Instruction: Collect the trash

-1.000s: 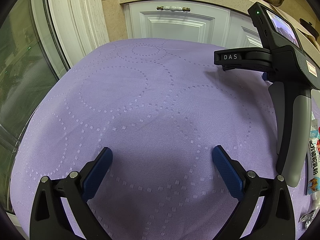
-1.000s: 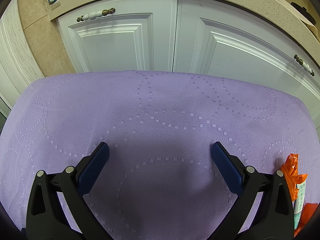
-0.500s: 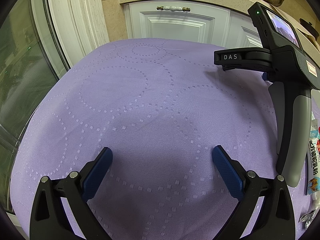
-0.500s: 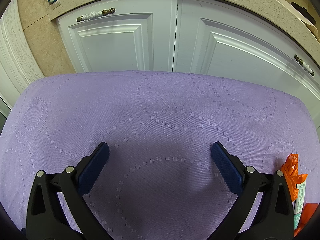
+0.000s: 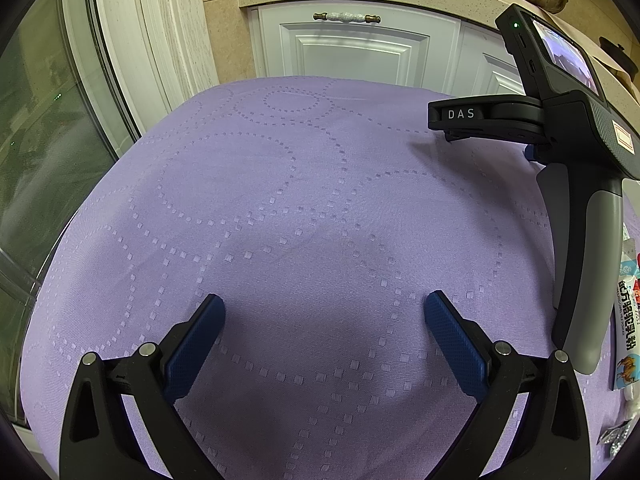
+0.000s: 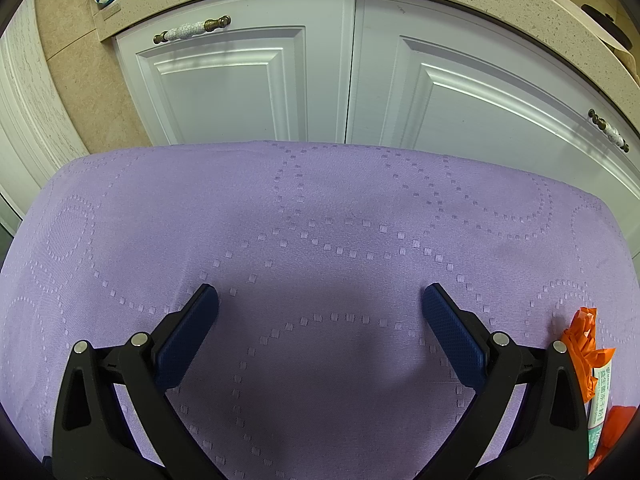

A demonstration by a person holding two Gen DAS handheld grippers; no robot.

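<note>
Both grippers' jaws unchanged, wide apart over the purple tablecloth (image 5: 304,208).

Two grippers: left gripper (image 5: 324,320), right gripper (image 6: 320,312). Two cabinet doors (image 6: 240,88). One orange wrapper (image 6: 584,344) at four o'clock.

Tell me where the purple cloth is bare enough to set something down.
The purple cloth is bare between the cabinet doors and both open grippers. The crowded spots: the orange wrapper and the white packet at the right edge.
</note>
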